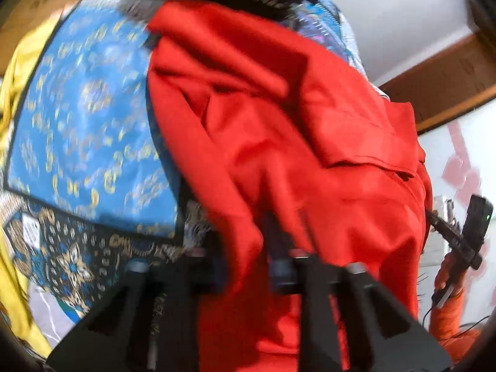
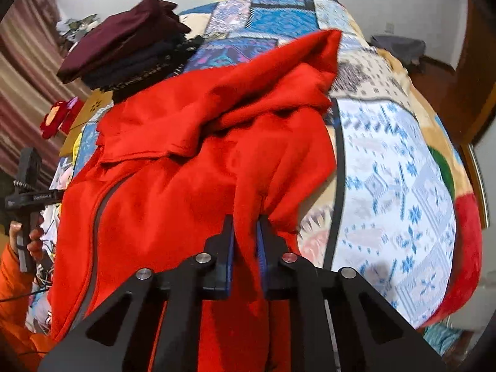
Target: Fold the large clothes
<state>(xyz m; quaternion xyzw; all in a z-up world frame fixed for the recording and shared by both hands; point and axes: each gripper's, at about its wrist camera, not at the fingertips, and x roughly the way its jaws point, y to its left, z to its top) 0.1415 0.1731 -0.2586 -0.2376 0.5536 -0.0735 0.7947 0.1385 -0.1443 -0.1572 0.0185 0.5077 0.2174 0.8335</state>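
Left gripper (image 1: 245,266) and right gripper (image 2: 245,241): matte black angular bodies with triangular cut-outs in the linkage arms, round silver pivot screws at the joints (one on the right unit tinted red), and flat fingers faced with blue pads (image 2: 230,248). Each unit, seen from the opposite wrist camera, has a black crossbar bearing small white lettering and a black box-shaped module, which on the right unit carries a green indicator light. The person's hands (image 2: 32,237) show bare skin emerging from bright orange sleeves (image 2: 14,291), with thin dark cables trailing beside them.
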